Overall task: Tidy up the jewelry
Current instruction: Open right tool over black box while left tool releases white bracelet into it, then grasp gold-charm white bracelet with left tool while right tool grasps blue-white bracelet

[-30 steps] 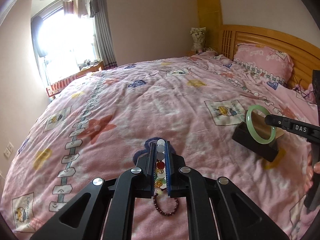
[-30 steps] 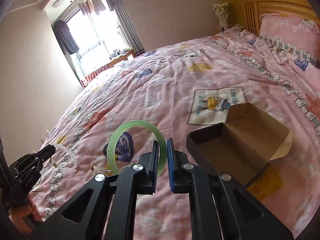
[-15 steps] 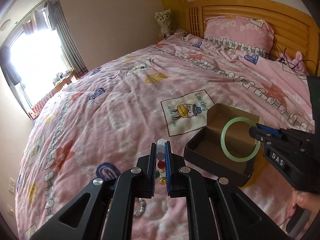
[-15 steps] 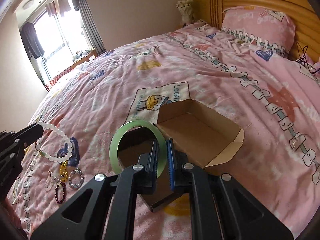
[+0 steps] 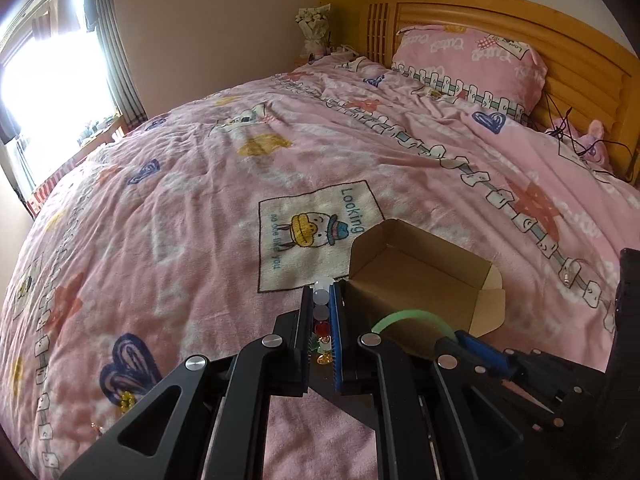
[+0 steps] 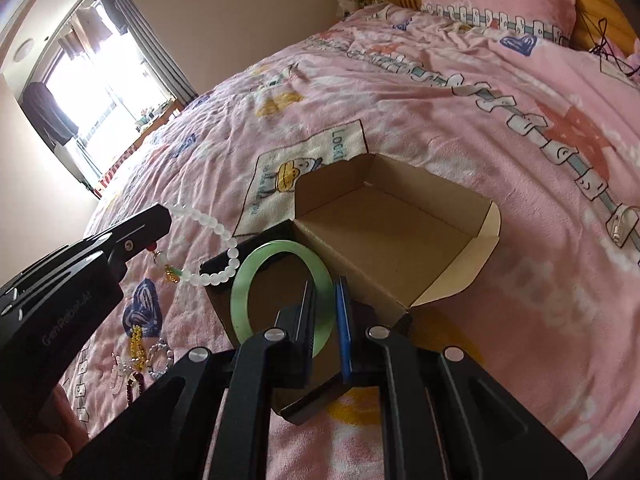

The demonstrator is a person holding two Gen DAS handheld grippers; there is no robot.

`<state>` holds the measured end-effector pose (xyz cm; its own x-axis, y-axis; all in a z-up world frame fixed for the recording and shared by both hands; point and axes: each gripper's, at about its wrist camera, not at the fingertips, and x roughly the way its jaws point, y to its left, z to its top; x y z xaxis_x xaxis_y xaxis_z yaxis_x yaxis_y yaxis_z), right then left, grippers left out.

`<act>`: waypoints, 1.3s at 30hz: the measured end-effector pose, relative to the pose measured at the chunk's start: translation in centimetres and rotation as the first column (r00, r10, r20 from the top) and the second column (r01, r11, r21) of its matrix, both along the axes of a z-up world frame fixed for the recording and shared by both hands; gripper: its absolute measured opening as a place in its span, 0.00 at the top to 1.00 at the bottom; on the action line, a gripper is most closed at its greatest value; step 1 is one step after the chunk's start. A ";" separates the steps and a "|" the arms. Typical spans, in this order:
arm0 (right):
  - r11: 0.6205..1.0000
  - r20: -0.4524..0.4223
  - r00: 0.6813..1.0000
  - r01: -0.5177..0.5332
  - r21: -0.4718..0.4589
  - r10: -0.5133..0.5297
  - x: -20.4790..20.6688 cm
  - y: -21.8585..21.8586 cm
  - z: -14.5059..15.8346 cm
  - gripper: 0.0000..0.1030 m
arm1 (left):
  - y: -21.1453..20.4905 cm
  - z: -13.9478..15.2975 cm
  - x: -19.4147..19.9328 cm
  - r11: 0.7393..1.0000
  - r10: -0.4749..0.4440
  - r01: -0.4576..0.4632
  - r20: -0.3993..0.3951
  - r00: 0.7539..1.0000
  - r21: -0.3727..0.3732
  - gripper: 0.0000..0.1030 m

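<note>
An open cardboard box (image 6: 392,232) with black outer walls lies on the pink bedspread; it also shows in the left wrist view (image 5: 420,280). My right gripper (image 6: 326,300) is shut on a green jade bangle (image 6: 256,276) and holds it over the box's near left edge; the bangle (image 5: 404,316) shows in the left wrist view too. My left gripper (image 5: 324,300) is shut on a white bead bracelet (image 5: 322,296) with a red bead and gold charm. In the right wrist view that bracelet (image 6: 216,228) hangs from the left gripper, just left of the box.
Several loose bracelets (image 6: 140,356) lie on the bedspread to the left of the box. A pink pillow (image 5: 468,68) and wooden headboard (image 5: 560,40) stand at the far right. A window (image 5: 48,84) is at the far left.
Both grippers have moved closer to the box with their loads. The bangle now hangs lower over the box's near edge, and the bead bracelet has come right beside the box.
</note>
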<state>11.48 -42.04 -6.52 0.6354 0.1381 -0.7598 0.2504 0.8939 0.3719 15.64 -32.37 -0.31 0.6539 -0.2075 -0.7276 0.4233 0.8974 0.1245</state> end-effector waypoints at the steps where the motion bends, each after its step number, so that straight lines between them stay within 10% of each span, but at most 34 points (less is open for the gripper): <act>1: 1.000 -0.016 1.000 -0.002 0.009 0.003 0.0 -0.1 -0.2 0.86 | -0.1 -0.2 -0.1 1.000 0.002 -0.003 0.013 1.000 0.011 0.91; 6: 0.998 -0.007 0.998 0.059 0.027 -0.059 -0.9 -1.6 0.2 0.81 | -0.2 -0.6 -0.3 1.000 0.001 -0.001 0.010 1.000 0.021 0.80; 8: 0.996 0.012 0.997 0.082 0.038 -0.082 -1.5 -2.3 0.7 0.78 | 0.1 -0.6 -0.4 1.000 0.003 -0.003 0.011 1.000 0.016 0.55; 23: 0.999 0.137 0.990 -0.043 0.001 0.043 -2.0 1.6 5.0 0.73 | 13.0 0.4 -3.7 0.992 0.114 -0.115 0.016 0.993 0.047 0.54; 31: 0.972 0.134 0.963 -0.234 -0.022 0.235 -0.8 9.7 4.9 0.73 | 27.5 -0.8 -5.4 0.930 0.362 -0.364 -0.048 0.931 -0.041 0.54; 39: 0.895 0.086 0.894 -0.429 -0.123 0.440 -1.3 19.5 3.7 0.73 | 32.8 -4.6 -6.6 0.883 0.444 -0.458 -0.133 0.886 -0.100 0.54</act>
<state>10.14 -22.54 -2.77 0.6086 0.3474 -0.7134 -0.2082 0.9375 0.2789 8.99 0.42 -4.91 0.6215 -0.0015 -0.7834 -0.0270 0.9994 -0.0233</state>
